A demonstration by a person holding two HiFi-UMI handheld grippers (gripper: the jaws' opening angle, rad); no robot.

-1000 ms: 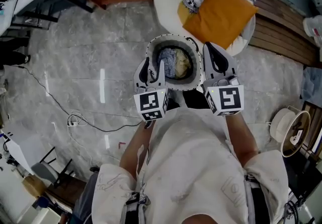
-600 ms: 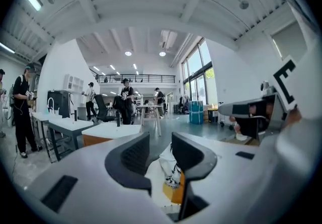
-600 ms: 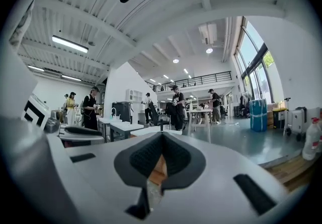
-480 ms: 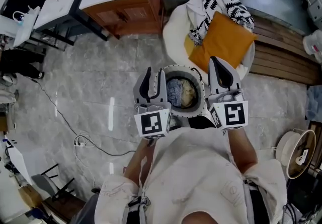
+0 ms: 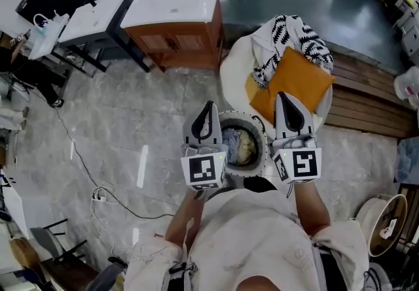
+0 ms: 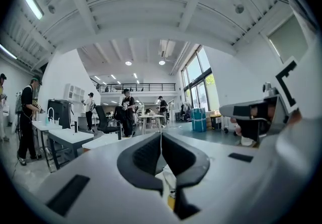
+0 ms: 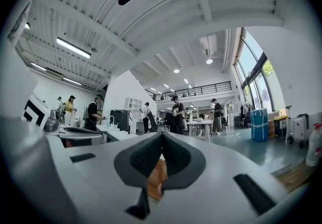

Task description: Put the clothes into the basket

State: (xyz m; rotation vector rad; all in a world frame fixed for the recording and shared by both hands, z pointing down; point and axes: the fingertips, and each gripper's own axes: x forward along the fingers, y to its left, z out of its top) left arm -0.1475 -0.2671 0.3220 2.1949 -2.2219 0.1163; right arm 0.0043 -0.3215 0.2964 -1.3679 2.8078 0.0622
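Left gripper (image 5: 208,106), right gripper (image 5: 287,98): jaws together, black-and-white square markers (image 5: 203,172), basket (image 5: 260,133) between.

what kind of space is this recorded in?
Probably a big open lab or workshop hall with a home mock-up: tall windows and a mezzanine railing, people at work tables, plus a sink cabinet, beanbag and laundry basket on the stone floor.

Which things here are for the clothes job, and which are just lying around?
For the job: the basket, the clothes inside it, the left gripper and the right gripper, both shut and empty.

Just lying about: the orange cushion, the black-and-white cloth, the wooden cabinet, the floor cable.
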